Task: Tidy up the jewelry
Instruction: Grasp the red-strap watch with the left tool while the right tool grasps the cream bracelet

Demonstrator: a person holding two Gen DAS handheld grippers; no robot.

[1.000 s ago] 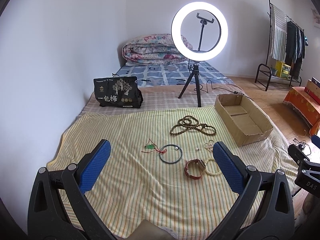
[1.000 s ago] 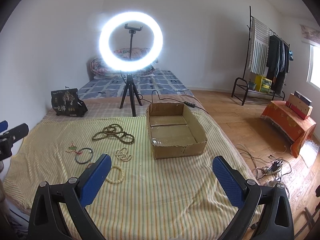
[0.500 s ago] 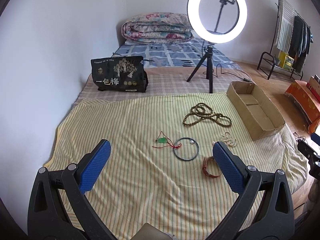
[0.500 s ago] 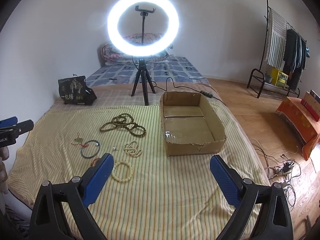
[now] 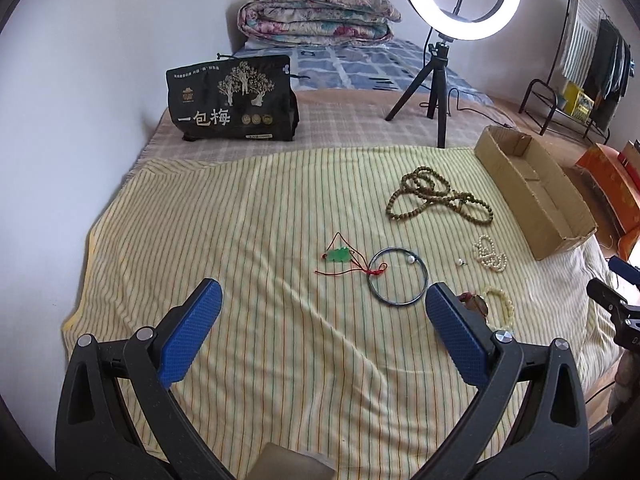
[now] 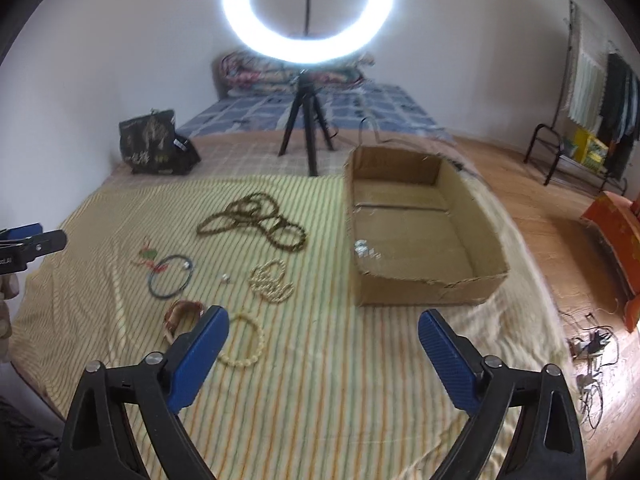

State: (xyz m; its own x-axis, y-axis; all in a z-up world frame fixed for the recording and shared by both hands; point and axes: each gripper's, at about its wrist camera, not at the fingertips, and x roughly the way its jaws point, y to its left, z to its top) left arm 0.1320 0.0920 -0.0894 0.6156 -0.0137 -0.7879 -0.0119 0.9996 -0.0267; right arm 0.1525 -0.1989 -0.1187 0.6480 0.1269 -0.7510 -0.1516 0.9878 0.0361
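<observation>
We have brought both grippers lower and nearer the jewelry. Our left gripper and right gripper hang wide open, holding nothing. The bangle sits at our left's one o'clock, the bracelet at our right's ten o'clock, the box at twelve. First pick looks imminent.

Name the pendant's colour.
Green pendant on a red cord; clearest in the left wrist view.
</observation>
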